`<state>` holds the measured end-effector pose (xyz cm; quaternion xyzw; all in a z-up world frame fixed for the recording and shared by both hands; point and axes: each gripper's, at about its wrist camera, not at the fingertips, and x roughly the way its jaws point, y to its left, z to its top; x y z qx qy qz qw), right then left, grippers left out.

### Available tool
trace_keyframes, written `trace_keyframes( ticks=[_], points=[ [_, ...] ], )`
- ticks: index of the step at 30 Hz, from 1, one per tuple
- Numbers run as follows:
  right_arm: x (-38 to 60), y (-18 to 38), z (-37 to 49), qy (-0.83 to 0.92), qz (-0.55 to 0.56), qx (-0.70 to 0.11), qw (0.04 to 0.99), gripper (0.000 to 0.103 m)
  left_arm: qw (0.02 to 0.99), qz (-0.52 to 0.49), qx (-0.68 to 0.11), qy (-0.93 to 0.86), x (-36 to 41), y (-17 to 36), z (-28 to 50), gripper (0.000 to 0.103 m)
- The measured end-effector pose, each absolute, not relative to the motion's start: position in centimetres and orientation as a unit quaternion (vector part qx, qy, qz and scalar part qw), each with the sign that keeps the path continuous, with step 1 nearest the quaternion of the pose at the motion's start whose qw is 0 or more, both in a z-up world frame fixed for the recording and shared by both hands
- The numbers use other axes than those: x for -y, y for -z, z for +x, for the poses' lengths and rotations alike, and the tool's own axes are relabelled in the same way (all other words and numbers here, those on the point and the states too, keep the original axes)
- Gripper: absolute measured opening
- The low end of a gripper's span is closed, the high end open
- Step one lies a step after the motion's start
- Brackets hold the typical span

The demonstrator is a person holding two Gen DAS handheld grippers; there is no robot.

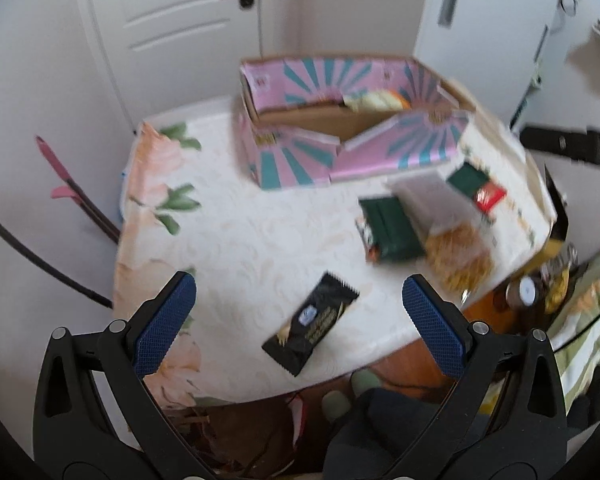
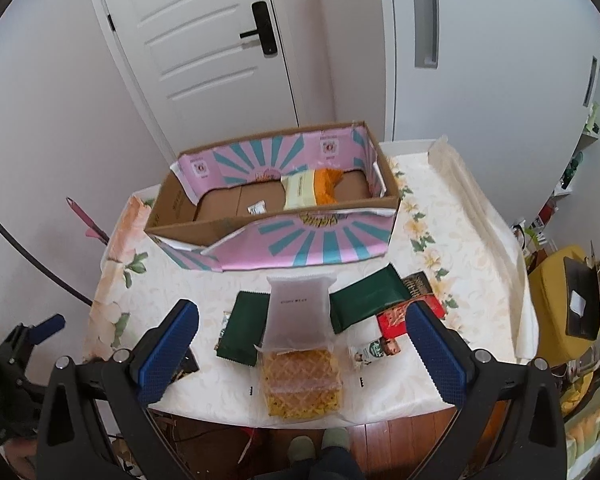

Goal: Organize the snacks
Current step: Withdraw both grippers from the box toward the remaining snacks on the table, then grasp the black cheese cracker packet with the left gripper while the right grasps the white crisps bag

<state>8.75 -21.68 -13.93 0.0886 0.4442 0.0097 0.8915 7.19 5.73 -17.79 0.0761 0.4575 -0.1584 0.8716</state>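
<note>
A pink and teal cardboard box (image 2: 300,236) (image 1: 300,160) stands open at the back of the table, with a cream and orange snack bag (image 2: 308,188) inside. In front of it lie a clear bag of yellow wafers (image 2: 300,356) (image 1: 456,256), two dark green packets (image 2: 244,328) (image 2: 368,300) and a red packet (image 2: 396,318). A black and gold bar (image 1: 312,324) lies near the table's front edge. My left gripper (image 1: 300,320) hovers open above that bar. My right gripper (image 2: 302,356) hangs open over the wafer bag. Neither holds anything.
The table wears a floral cloth (image 2: 460,240) and stands close to a white door (image 2: 204,52). A yellow stool with a black item (image 2: 572,304) is at the right. Pink-handled sticks (image 1: 72,188) lean on the left wall. A person's slippered feet (image 2: 320,446) show below the table edge.
</note>
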Motion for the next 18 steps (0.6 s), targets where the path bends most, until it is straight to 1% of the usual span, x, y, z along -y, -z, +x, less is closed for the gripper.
trace_keyframes(
  ticks=[4,9,11,13,18],
  points=[
    [21.4,16.6,9.5,-0.009,0.084,-0.459,0.884,0.103,0.859,0.1,-0.471,0.176,-5.1,21.3,7.4,0.101],
    [20.9,19.8,10.2,-0.009,0.094,-0.477,0.874,0.103,0.843,0.134,-0.482,0.2,-4.8,25.0,7.8,0.093],
    [20.6,20.7,10.3,-0.01,0.094,-0.48,0.872,0.103,0.836,0.147,-0.486,0.209,-4.8,26.1,8.0,0.084],
    [20.2,21.6,10.4,-0.01,0.09,-0.483,0.871,0.103,0.83,0.159,-0.489,0.217,-4.8,27.0,8.4,0.08],
    [19.9,23.2,11.0,-0.008,0.091,-0.494,0.865,0.103,0.821,0.181,-0.484,0.242,-4.4,27.8,9.0,0.075]
  ],
)
